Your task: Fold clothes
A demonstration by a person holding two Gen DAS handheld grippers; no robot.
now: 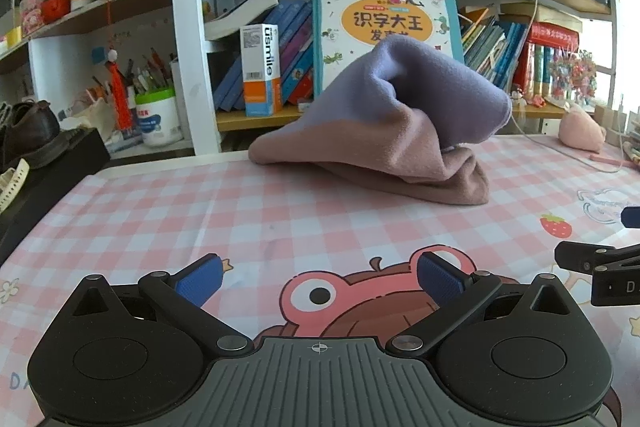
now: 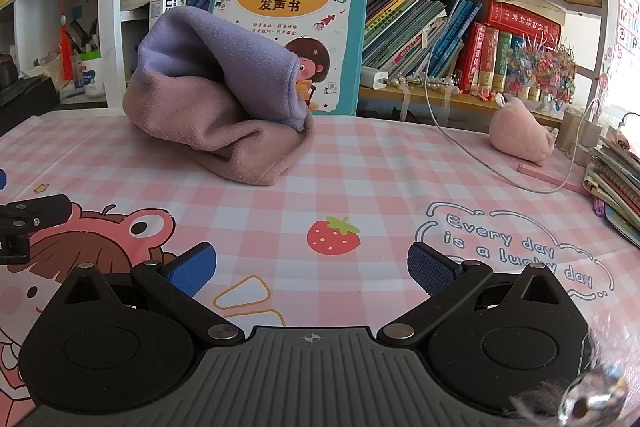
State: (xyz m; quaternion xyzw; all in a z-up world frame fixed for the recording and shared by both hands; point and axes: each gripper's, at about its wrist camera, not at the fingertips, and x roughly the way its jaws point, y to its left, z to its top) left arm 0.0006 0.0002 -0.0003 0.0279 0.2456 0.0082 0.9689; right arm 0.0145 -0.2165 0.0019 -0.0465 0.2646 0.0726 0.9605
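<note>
A crumpled garment (image 1: 384,123), lilac on top and dusty pink below, lies in a heap at the far side of the pink checked table cover (image 1: 240,211). In the right wrist view the same garment (image 2: 216,95) sits far left of centre. My left gripper (image 1: 320,279) hovers over the near part of the table, open, its blue pads wide apart with nothing between them. My right gripper (image 2: 312,269) is likewise open and empty, well short of the garment. Part of each gripper shows at the edge of the other's view.
Shelves with books stand behind the table; a large picture book (image 2: 292,23) leans right behind the garment. A pink plush toy (image 2: 520,135), a white cable (image 2: 472,155) and a stack of notebooks (image 2: 616,183) lie at the right. A black box with shoes (image 1: 36,155) sits at the left.
</note>
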